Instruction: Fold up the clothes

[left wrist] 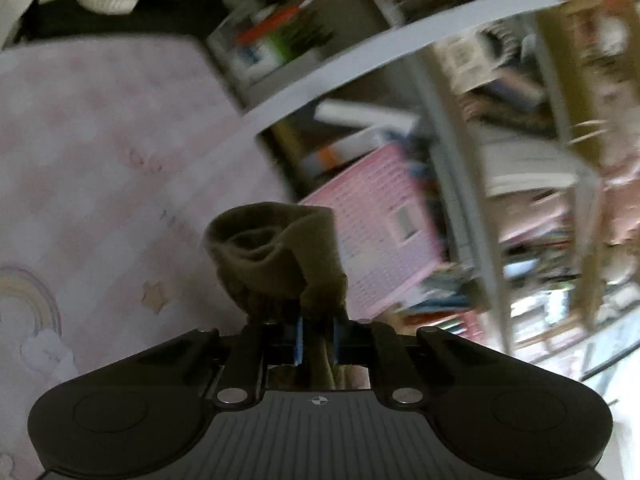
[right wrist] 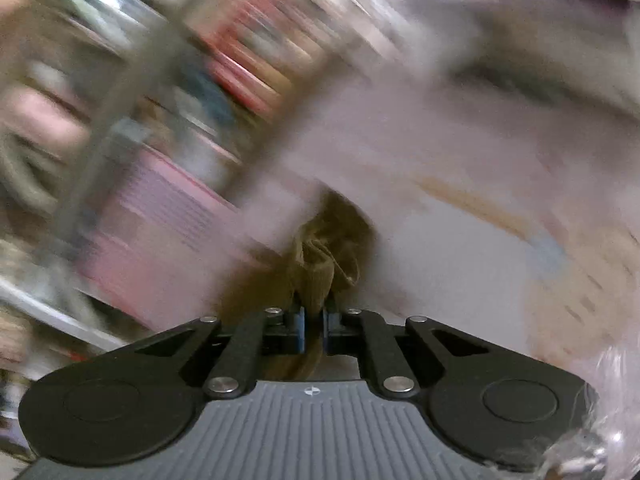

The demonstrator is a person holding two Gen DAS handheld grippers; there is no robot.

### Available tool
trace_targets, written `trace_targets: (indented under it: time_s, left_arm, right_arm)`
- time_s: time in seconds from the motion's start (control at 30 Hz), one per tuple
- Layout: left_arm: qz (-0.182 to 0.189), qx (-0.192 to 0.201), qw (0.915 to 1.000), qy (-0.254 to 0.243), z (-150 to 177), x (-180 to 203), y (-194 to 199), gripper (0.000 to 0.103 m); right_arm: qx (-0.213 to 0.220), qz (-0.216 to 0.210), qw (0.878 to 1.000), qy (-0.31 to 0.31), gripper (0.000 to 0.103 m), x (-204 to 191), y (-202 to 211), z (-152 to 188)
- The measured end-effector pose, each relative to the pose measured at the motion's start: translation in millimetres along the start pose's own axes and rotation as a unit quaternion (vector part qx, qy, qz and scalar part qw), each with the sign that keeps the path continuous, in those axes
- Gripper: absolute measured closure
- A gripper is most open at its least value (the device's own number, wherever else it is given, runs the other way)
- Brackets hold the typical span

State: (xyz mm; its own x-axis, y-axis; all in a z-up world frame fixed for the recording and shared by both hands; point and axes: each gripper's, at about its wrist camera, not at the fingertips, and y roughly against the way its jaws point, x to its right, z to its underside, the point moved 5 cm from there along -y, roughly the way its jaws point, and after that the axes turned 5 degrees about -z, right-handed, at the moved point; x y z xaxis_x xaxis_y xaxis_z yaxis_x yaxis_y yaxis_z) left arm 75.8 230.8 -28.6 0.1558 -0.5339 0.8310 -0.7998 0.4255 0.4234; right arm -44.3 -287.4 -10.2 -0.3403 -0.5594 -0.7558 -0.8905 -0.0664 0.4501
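Note:
My left gripper [left wrist: 317, 334] is shut on a bunched part of an olive-brown garment [left wrist: 276, 256], which bulges up ahead of the blue finger pads [left wrist: 299, 340] and hangs above a pink checked bed sheet [left wrist: 100, 140]. My right gripper [right wrist: 314, 328] is shut on another fold of the same olive-brown garment [right wrist: 324, 256], which sticks up crumpled between the pads. The right wrist view is heavily blurred by motion.
A grey-white bed rail [left wrist: 360, 60] crosses the left wrist view. Beyond it stand a pink toy house [left wrist: 380, 232] and cluttered shelves [left wrist: 520, 160]. A rainbow print [left wrist: 32, 300] marks the sheet. Blurred shelves and a pink box [right wrist: 160, 208] show in the right wrist view.

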Motion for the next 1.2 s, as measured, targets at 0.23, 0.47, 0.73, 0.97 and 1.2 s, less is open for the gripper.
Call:
trace_targets:
  time_s: [0.23,0.47,0.73,0.97,1.2]
  left_arm:
    - [-0.114,-0.034,0.9916,0.051,24,-95,0,0.092]
    - [-0.112,-0.034,0.992,0.049,23,-98,-3,0.092]
    - [-0.097,-0.026,0.9933,0.057,27,-102,5,0.091]
    - [-0.125,-0.024,0.9918,0.012,31,-97,12,0.083]
    - [-0.149,-0.026,0.9859,-0.071,43,-85,28,0.069]
  right_arm:
    - [-0.083,0.097,0.991,-0.036,0.096,61,-20,51]
    - [-0.073,0.097,0.993,0.002,0.095,62,-22,59]
    - [-0.102,0.101,0.985,0.091,0.057,32,-15,79]
    - [-0.136,0.117,0.97,0.162,0.046,9,-1,126]
    - [-0.144,0.114,0.947,0.263,0.034,-25,3,158]
